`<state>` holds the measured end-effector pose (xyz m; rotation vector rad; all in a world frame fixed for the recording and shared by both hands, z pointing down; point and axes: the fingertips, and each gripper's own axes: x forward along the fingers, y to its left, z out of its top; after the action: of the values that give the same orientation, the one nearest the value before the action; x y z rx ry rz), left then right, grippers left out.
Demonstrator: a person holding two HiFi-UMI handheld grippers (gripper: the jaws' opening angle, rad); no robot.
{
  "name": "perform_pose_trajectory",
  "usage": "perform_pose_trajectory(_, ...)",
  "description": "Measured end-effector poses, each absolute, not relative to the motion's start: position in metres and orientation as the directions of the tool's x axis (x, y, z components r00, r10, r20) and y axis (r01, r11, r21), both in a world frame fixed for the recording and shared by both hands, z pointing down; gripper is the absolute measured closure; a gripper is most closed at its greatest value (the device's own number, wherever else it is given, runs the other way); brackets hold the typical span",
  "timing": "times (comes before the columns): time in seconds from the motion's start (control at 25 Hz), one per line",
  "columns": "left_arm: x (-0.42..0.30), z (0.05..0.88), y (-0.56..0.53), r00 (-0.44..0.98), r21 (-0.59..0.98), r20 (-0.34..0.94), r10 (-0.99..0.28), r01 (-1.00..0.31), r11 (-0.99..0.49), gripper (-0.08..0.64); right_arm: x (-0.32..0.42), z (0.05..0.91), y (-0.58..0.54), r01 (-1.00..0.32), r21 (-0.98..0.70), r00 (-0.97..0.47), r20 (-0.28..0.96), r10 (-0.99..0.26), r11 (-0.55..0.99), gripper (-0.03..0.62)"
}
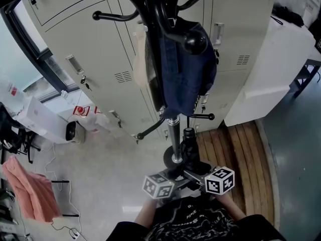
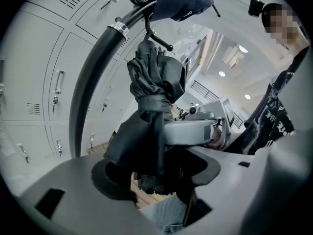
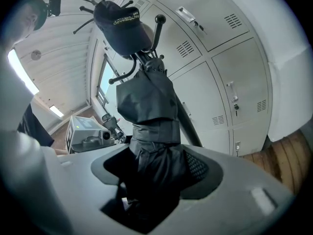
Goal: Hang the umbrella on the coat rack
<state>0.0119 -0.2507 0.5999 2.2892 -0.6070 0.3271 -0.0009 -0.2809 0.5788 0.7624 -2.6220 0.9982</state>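
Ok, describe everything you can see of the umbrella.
The umbrella is folded, its dark grey fabric bunched in loose pleats, with a strap wrapped round its middle. It stands upright beside the coat rack, its lower part clamped in the left gripper and the right gripper. Its top reaches up under a navy cap; whether it is hooked cannot be told.

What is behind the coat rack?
Beige lockers stand behind the coat rack. The dark blue cap hanging on it covers part of their doors, so that stretch cannot be seen.
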Motion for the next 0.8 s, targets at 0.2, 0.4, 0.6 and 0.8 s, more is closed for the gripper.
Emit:
perform_pose_trajectory(0.2, 0.013, 0.621, -0.256, 0.822, 0.575, 0.475, -0.316, -0.561, -0.595, 0.276, 0.001, 0.592, -0.288, -0.574, -0.522, -0.817, 0.424, -0.392, 0.631, 0.297)
perform_pose_trajectory(0.4, 0.013, 0.634, -0.263, 0.785, 0.534, 0.527, -0.324, -0.603, -0.592, 0.276, 0.004, 0.6, -0.298, -0.601, -0.547, -0.799, 0.413, -0.436, 0.583, 0.279)
perform_pose_trajectory(0.6, 0.01, 0.646, -0.269, 0.762, 0.507, 0.566, -0.315, -0.622, -0.596, 0.278, 0.004, 0.609, -0.307, -0.618, -0.569, -0.785, 0.411, -0.463, 0.543, 0.261)
perform_pose_trajectory(0.8, 0.007, 0.656, -0.277, 0.72, 0.441, 0.604, -0.343, -0.659, -0.609, 0.288, 0.008, 0.611, -0.312, -0.63, -0.583, -0.774, 0.416, -0.477, 0.513, 0.242)
